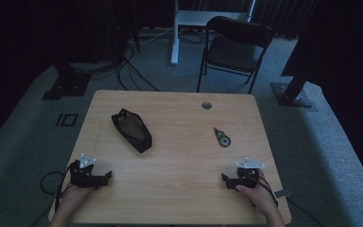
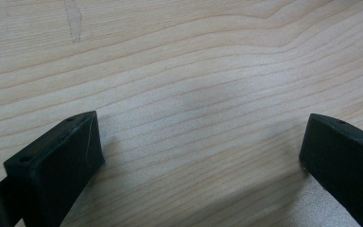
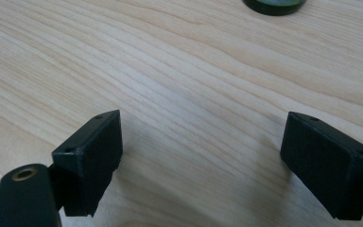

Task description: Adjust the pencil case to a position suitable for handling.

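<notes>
A black pouch (image 1: 131,129) lies at the table's middle left. A small green tape dispenser (image 1: 222,137) rests at the middle right, and its dark green edge (image 3: 274,5) shows at the top of the right gripper view. My left gripper (image 1: 108,176) sits on the table near the front left corner, held by a hand, its jaws wide apart (image 2: 203,151) over bare wood. My right gripper (image 1: 224,178) rests near the front right corner in the other hand, also open (image 3: 203,146), with nothing between its jaws.
The light wooden table (image 1: 179,156) has a round cable grommet (image 1: 206,105) near its far edge. A black folding chair (image 1: 234,47) stands beyond the table. Cables and stand bases lie on the grey carpet around it.
</notes>
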